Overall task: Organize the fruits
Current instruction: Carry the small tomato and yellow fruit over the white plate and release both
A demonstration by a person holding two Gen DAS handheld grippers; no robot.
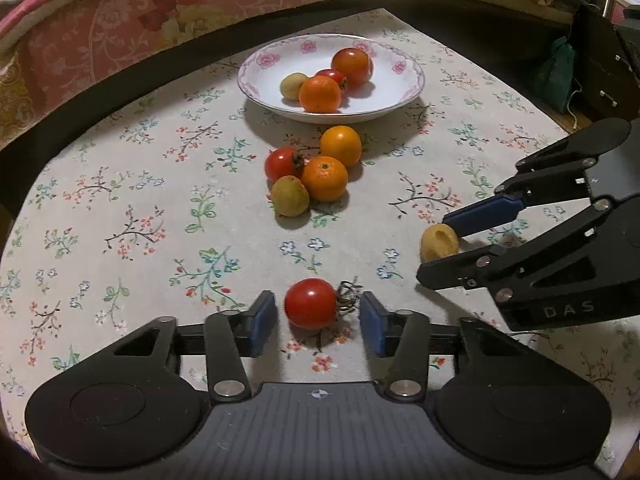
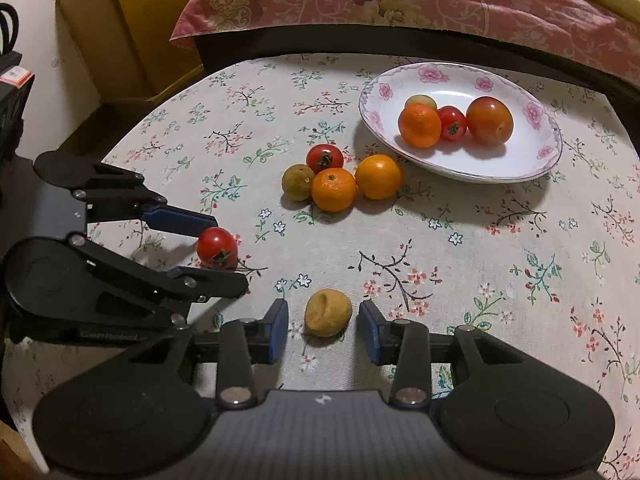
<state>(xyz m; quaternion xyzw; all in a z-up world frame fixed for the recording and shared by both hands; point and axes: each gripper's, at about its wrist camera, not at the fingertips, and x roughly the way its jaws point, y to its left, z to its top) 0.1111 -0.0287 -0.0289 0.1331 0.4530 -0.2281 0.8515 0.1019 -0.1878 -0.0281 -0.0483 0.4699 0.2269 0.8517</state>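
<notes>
My left gripper [image 1: 318,316] is open around a red tomato [image 1: 311,303] that lies on the floral tablecloth; the pads stand clear of it on both sides. It also shows in the right wrist view [image 2: 217,247]. My right gripper [image 2: 323,330] is open around a small yellow fruit [image 2: 328,312], also seen in the left wrist view [image 1: 439,242]. A white flowered plate [image 1: 256,80] at the back holds several fruits. A cluster of two oranges, a tomato and a greenish fruit [image 1: 316,170] lies in front of the plate.
The table is round, covered by a floral cloth [image 1: 140,208]. A dark edge and pink bedding [image 1: 140,12] lie behind it. A yellow cabinet [image 2: 152,20] stands at the far left. Dark objects [image 1: 600,64] sit at the right.
</notes>
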